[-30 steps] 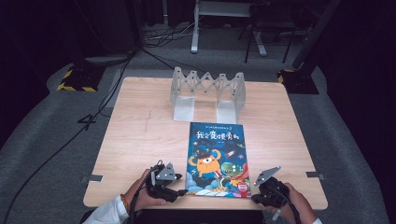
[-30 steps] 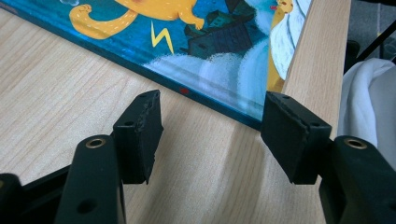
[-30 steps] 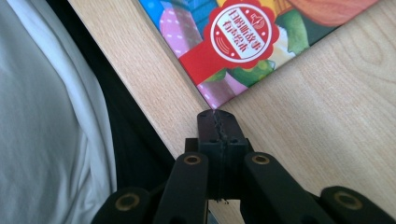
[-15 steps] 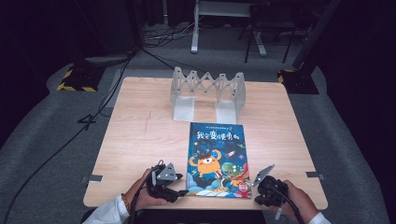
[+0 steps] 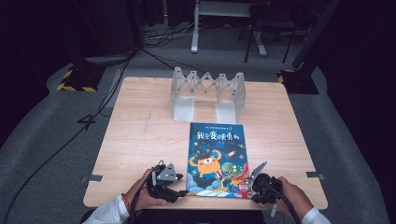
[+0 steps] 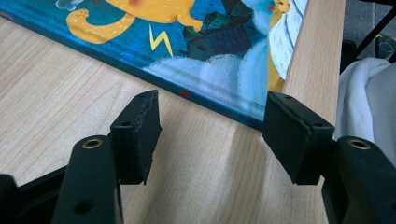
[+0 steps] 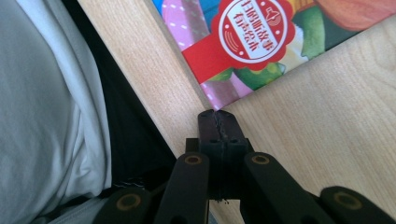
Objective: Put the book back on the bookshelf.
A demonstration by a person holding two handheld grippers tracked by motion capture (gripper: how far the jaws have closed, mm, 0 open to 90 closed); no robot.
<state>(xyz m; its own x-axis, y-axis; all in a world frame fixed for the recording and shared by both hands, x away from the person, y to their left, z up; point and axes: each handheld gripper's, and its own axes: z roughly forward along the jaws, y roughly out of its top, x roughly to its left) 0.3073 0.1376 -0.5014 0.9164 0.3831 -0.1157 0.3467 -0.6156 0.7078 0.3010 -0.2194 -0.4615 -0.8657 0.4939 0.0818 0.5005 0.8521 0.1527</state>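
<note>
The left gripper (image 5: 180,181) sits at the table's (image 5: 140,140) near edge, just beside the near left corner of the book (image 5: 217,158). Its jaws stand spread with nothing between them. In the left gripper view, the left gripper (image 6: 212,135) points at the book's (image 6: 187,42) corner: one pad (image 6: 137,133) hovers over bare wood, the other pad (image 6: 294,135) is close by the corner where the book meets the table's (image 6: 56,102) edge. Whether that pad touches the cover cannot be told.

The right gripper (image 5: 255,173) is at the near edge too, just beside the book's near right corner. In the right gripper view, the right gripper (image 7: 218,114) has its jaws pressed together with nothing held, and its tips lie right at the corner of the book (image 7: 261,46), by the red seal (image 7: 252,32) printed there. Contact with the book cannot be told.

The book lies flat, cover up, on the near half of the table, its bottom edge close to and nearly along the table's near edge, a little right of the middle. A hand (image 5: 144,193) holds the left gripper and another hand (image 5: 294,196) the right, both coming over the near edge.

A folding rack (image 5: 208,91) stands upright near the far edge, well apart from the book.
</note>
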